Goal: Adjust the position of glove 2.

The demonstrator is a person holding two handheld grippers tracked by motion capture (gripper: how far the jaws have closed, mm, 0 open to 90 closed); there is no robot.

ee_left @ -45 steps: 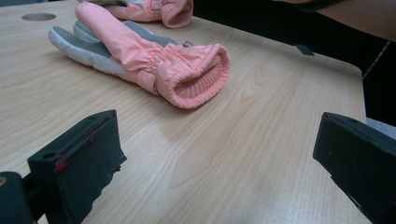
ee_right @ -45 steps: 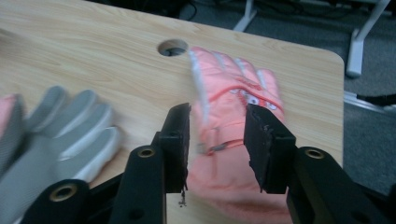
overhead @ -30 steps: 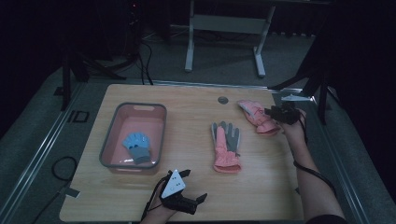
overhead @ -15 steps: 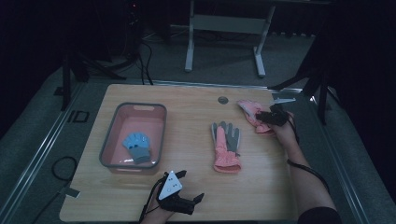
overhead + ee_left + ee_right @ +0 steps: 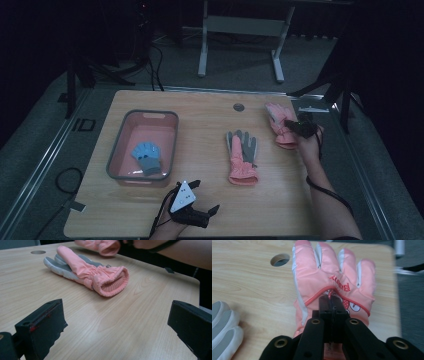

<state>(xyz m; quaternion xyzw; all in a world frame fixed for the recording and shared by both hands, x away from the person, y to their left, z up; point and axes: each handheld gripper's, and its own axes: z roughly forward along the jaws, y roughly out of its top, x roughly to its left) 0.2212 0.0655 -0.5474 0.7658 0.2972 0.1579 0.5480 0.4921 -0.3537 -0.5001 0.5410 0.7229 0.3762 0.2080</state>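
A pink glove [image 5: 278,122] [image 5: 332,270] lies palm down at the table's far right. My right gripper [image 5: 291,125] [image 5: 331,301] has just been closing and is shut on a pinch of its fabric near the cuff. A second pink glove with grey fingers [image 5: 242,155] [image 5: 87,272] lies flat mid-table, cuff toward me. My left gripper [image 5: 204,196] [image 5: 115,322] rests open at the front edge, aimed at that cuff and well short of it. A blue glove [image 5: 146,157] lies in the pink basin [image 5: 120,150].
A round cable hole [image 5: 238,107] [image 5: 279,259] sits in the table [image 5: 200,125] just left of the held glove. The basin stands at the left. The table's right edge runs close beside the right hand. A metal stand [image 5: 240,30] is on the floor beyond.
My right gripper slid a little left, from the glove's right side onto its cuff end, and its jaws came together on the fabric. The left gripper and both other gloves stayed put.
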